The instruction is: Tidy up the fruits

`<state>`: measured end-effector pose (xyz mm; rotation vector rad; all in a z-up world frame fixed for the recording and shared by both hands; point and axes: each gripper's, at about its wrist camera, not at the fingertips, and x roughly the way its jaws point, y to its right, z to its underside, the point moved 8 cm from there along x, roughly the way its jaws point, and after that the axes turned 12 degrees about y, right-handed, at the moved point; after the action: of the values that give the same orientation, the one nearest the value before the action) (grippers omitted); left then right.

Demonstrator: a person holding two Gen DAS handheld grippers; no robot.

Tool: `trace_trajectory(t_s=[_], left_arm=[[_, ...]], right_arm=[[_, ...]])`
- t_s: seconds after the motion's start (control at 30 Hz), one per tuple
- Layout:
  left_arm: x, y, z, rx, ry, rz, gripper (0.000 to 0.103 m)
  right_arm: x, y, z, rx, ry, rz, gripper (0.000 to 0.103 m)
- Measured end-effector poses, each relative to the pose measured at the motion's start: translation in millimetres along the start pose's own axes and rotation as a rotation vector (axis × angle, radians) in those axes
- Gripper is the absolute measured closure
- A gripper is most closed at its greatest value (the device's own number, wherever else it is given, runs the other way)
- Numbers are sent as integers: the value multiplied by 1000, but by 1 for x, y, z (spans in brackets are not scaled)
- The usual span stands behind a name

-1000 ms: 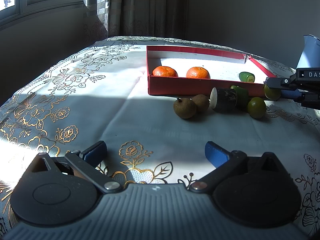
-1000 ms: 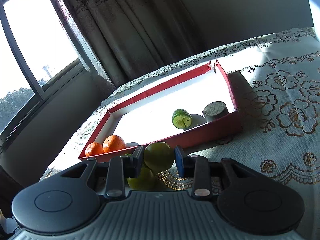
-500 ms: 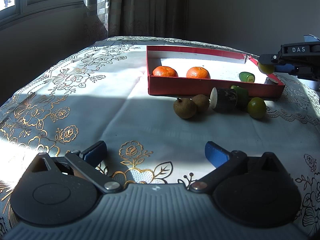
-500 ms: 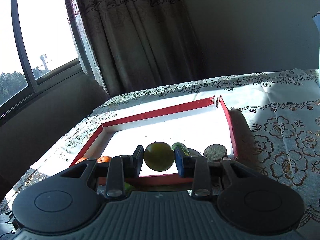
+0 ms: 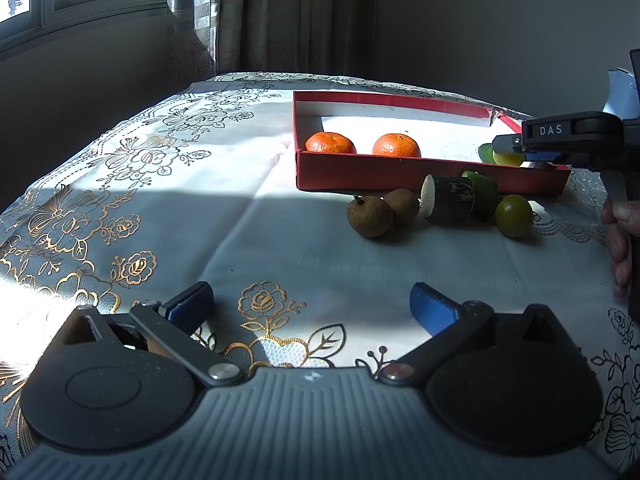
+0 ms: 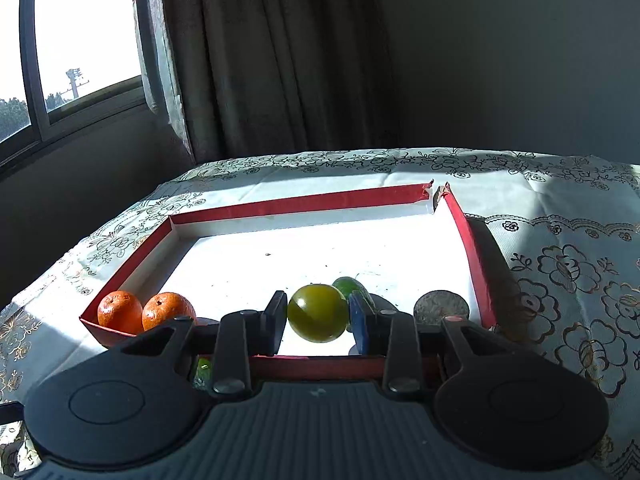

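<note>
**A:** What is the right claw (image 6: 318,320) carrying?

**B:** A round yellow-green fruit (image 6: 318,319), pinched at its widest part between the two fingers. It hangs just inside the near wall of the shallow red cardboard tray with the white floor (image 6: 464,224), low over the floor as far as I can judge, though I cannot tell whether it touches.

**A:** Why that spot?

**B:** It looks like sorting by kind. Two orange mandarins (image 6: 146,314) sit together in the tray's near left corner; a darker green fruit (image 6: 352,286) lies directly behind the held one, with a dark cylinder showing a pale cut face (image 6: 440,304) to its right. Setting green beside green would fit.

**A:** And the left claw (image 5: 310,306)?

**B:** Spread wide and empty, low over the counter's white cloth with gold flowers (image 5: 140,208), well short of the tray. It seems to be waiting, out of the way.

**A:** What remains outside?

**B:** Against the tray's front wall: two brown round fruits (image 5: 370,216), a dark cut cylinder (image 5: 448,199), a green piece (image 5: 484,194) and another yellow-green ball (image 5: 514,215). I would say the job is under halfway.
</note>
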<state>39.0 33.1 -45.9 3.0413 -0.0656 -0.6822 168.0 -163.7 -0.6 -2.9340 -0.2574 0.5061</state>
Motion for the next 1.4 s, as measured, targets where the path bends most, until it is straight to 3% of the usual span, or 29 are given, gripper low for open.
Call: trace_trajectory(t_s=[0.43, 0.57, 0.8, 0.9, 1.07, 1.4], left_arm=[[0, 0, 0, 0, 0, 0, 0], [0, 0, 0, -1, 0, 1, 0], [0, 0, 0, 0, 0, 0, 0], [0, 0, 0, 0, 0, 0, 0], [-1, -1, -1, 2, 0, 0, 0], [-4, 5, -38, 64, 116, -61, 0]], right_arm=[[2, 6, 4, 18, -15, 13, 69], [-4, 9, -1, 39, 0, 12, 57], [-46, 21, -3, 28, 30, 35, 56], [-66, 29, 7, 4, 22, 61, 38], [-79, 35, 33, -46, -33, 79, 38], [-79, 33, 40, -43, -48, 60, 32]])
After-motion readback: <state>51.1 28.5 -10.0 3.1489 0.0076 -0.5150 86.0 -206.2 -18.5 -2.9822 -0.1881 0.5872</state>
